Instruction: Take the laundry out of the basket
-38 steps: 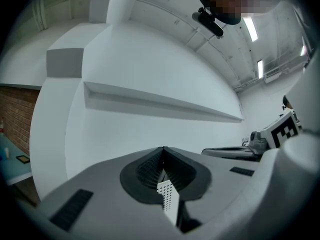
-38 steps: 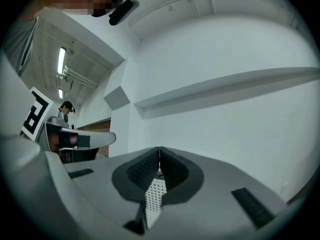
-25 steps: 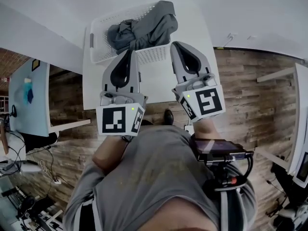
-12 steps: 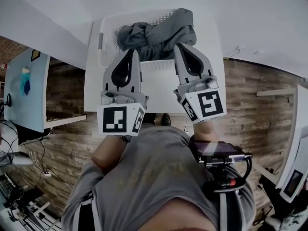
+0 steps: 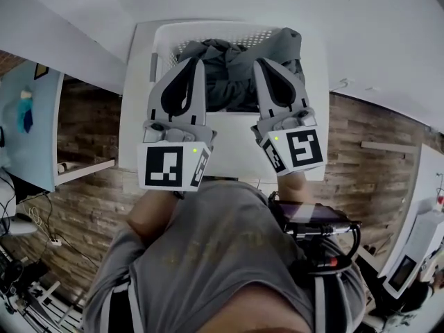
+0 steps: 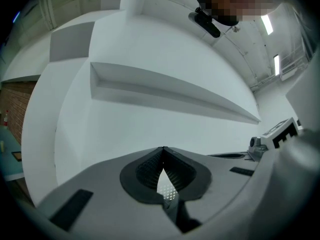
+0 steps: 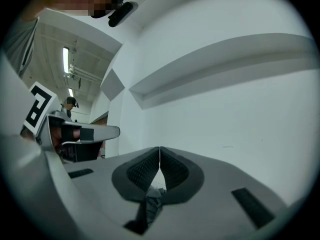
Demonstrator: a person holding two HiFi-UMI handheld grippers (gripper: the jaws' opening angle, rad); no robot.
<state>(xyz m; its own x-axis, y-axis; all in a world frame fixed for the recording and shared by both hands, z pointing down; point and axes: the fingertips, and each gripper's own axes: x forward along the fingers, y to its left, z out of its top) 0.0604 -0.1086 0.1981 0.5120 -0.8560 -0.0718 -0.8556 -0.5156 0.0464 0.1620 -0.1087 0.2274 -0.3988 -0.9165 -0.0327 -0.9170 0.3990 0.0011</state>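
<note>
The 2 tools point level, side by side, at the white mesh basket on the white desk. The left tool is clenched, its tips meeting on nothing, and the right tool is clenched the same way. The grey laundry lies heaped in the basket, just ahead of and under both tips, with 1 fold draped over the rim beyond the right tool. Whether either tip touches cloth cannot be told.

White table stands on wood-plank floor.
</note>
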